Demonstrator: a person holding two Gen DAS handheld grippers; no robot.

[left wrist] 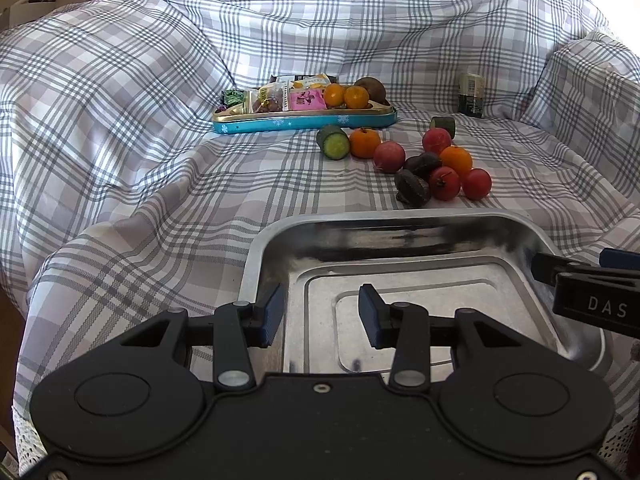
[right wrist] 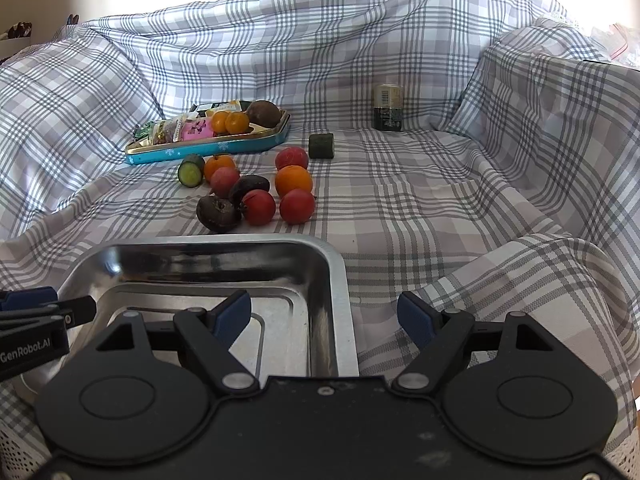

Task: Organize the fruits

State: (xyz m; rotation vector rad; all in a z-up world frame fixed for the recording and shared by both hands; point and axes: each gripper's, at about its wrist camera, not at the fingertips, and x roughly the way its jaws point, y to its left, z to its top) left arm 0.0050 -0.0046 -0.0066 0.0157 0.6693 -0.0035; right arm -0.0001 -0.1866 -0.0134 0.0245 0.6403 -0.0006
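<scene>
An empty steel tray (left wrist: 400,216) (right wrist: 336,280) lies on the checked cloth close in front of me. Beyond it sits a loose cluster of produce: red fruits (left wrist: 444,183) (right wrist: 297,206), an orange (left wrist: 456,159) (right wrist: 293,180), dark beets (left wrist: 412,187) (right wrist: 219,208) and cucumber pieces (left wrist: 333,142) (right wrist: 191,170). Farther back a blue tin (left wrist: 304,122) (right wrist: 208,150) holds two oranges, a beet and wrapped snacks. My left gripper (left wrist: 322,316) hovers open over the tray's left part, nothing between its pads. My right gripper (right wrist: 324,318) stands open astride the tray's right rim, holding nothing.
A dark jar (left wrist: 471,94) (right wrist: 387,108) stands at the back right. A second cucumber piece (right wrist: 321,145) lies alone near it. The checked cloth (right wrist: 440,208) rises in folds at the left, the back and the right. Flat cloth stretches right of the fruit.
</scene>
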